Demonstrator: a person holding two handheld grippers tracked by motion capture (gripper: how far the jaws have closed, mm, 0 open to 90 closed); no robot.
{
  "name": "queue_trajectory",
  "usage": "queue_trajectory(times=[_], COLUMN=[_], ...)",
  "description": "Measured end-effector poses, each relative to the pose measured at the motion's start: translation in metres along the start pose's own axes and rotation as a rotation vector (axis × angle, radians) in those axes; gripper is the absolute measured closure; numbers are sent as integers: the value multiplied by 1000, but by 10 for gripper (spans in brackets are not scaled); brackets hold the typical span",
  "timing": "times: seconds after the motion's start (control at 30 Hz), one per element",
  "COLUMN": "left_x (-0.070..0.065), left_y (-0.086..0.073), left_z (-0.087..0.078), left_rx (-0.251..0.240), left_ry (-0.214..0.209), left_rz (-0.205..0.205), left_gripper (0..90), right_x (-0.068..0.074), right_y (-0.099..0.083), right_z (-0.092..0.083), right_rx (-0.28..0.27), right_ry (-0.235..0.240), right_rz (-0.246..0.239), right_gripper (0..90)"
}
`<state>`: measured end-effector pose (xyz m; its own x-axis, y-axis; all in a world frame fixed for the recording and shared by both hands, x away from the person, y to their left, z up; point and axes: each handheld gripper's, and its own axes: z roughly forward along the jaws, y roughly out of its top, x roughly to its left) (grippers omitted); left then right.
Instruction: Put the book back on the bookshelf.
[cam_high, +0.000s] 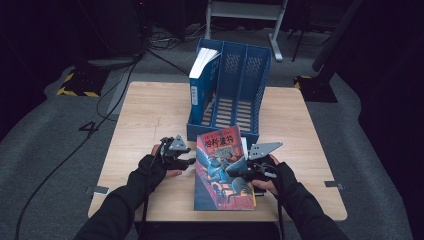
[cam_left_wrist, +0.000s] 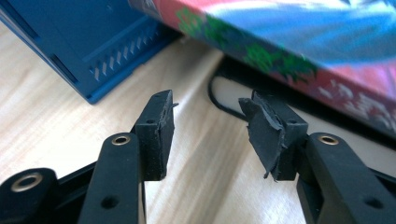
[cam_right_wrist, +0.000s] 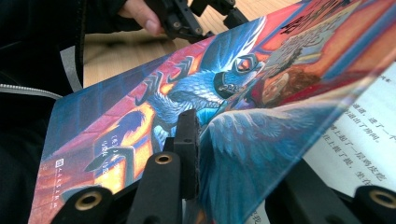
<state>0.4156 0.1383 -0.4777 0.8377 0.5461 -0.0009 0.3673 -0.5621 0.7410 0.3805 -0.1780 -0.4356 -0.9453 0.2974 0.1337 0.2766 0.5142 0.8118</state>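
Note:
A colourful illustrated book (cam_high: 222, 170) lies on the wooden table (cam_high: 150, 115), right in front of a blue file rack (cam_high: 235, 90). My right gripper (cam_high: 240, 174) is at the book's right edge, shut on the front cover (cam_right_wrist: 210, 88). One jaw rests on top of the cover, which is lifted off a printed page (cam_right_wrist: 359, 140). My left gripper (cam_high: 189, 161) stands open just left of the book. In the left gripper view its jaws (cam_left_wrist: 210, 126) hold nothing and point at the dark gap under the raised book (cam_left_wrist: 299, 42).
The file rack has several slots, and a thick blue book (cam_high: 202, 85) leans in the leftmost one. Its corner (cam_left_wrist: 84, 42) stands close beyond my left jaws. Bare tabletop stretches to the left and right of the rack. Cables run over the floor behind the table.

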Motion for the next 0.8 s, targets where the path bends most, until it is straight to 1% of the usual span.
queue_trajectory(times=[0.03,0.1,0.17,0.2,0.3,0.37,0.43,0.5,0.57,0.63,0.7,0.73,0.8], left_x=[1,1,2,3,4,5,7,8,10,10,10,10,10], left_y=[2,5,5,5,7,8,11,15,17,20,22,22,24], left_z=[-1,-3,-4,-4,-9,-12,-14,-16,-19,-22,-23,-23,-25], left_rx=[-17,-22,-37,-39,-60,-77,-96,-107,-134,-148,-162,-167,-182], left_ry=[-2,7,0,-2,6,5,15,6,-1,-15,-26,-36,-57], left_rz=[3,8,-7,-8,-12,-24,-25,-30,-44,-55,-44,-53,-51], left_gripper=[540,541,534,532,533,533,535,539,538,539,562,576,582], right_x=[1,2,3,5,8,8,11,14,16,18,22,24,27], right_y=[0,0,1,1,2,3,4,5,6,8,10,10,11], right_z=[0,0,-1,-2,-4,-5,-8,-10,-14,-17,-19,-20,-22], right_rx=[-1,-3,-16,-20,-35,-38,-53,-62,-76,-89,-95,-97,-103], right_ry=[-2,-4,-3,-3,-10,-9,-12,-17,-17,-16,-23,-28,-33], right_rz=[-6,-14,-27,-33,-55,-58,-73,-85,-99,-110,-131,-139,-158], right_gripper=[737,737,737,737,737,737,736,737,737,737,739,739,742])
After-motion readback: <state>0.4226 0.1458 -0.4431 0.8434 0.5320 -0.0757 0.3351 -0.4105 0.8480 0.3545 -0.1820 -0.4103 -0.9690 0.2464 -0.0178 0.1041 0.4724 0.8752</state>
